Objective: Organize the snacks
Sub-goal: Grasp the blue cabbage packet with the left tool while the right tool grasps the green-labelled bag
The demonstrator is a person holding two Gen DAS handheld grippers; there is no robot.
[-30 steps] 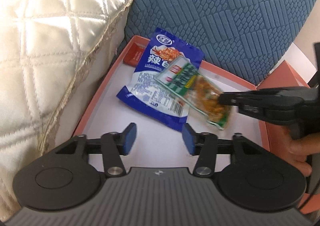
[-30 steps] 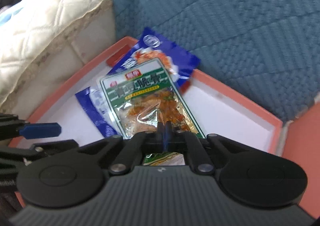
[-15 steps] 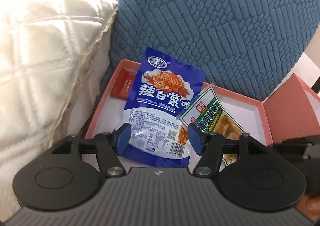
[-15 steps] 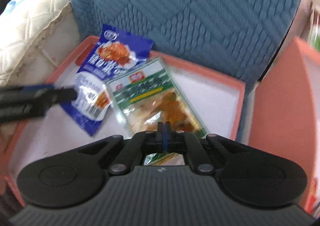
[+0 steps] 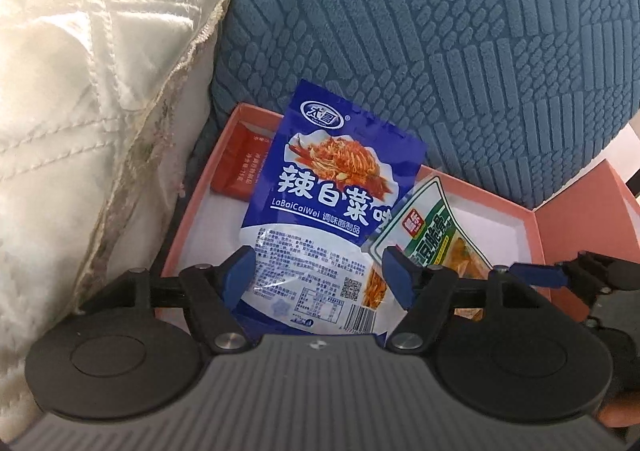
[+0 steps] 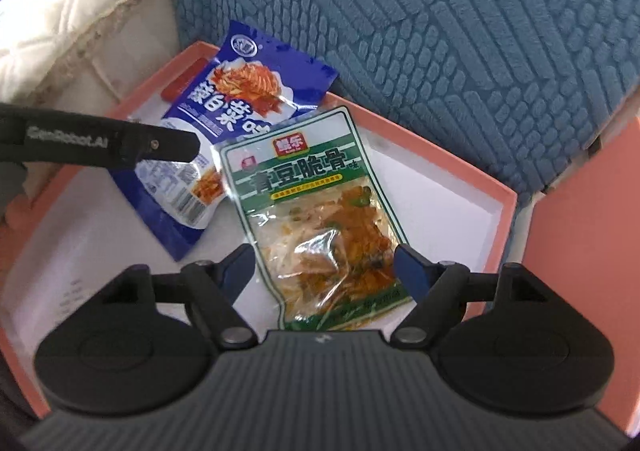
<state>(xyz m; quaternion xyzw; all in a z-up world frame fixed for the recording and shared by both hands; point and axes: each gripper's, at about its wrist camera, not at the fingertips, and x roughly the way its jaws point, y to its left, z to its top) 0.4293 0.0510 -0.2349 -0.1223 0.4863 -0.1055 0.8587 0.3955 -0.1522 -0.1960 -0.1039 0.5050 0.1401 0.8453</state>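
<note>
A pink box (image 6: pixel 460 167) with a white floor holds a blue snack packet (image 5: pixel 324 203) leaning on its far left wall, a green snack packet (image 6: pixel 316 211) lying flat beside it, and a small red sachet (image 5: pixel 240 163) in the far left corner. My right gripper (image 6: pixel 324 271) is open, its fingers either side of the green packet's near end, not gripping it. My left gripper (image 5: pixel 316 279) is open over the blue packet's near end. The left gripper's finger also shows in the right wrist view (image 6: pixel 160 143), over the blue packet (image 6: pixel 236 103).
A blue textured cushion (image 5: pixel 460 51) stands right behind the box. A cream quilted pillow (image 5: pixel 88 91) lies on the left. The box's pink lid (image 6: pixel 580 231) stands open on the right.
My right gripper has opened and let go of the green packet, which now lies flat in the box. My left gripper has moved in over the blue packet.
</note>
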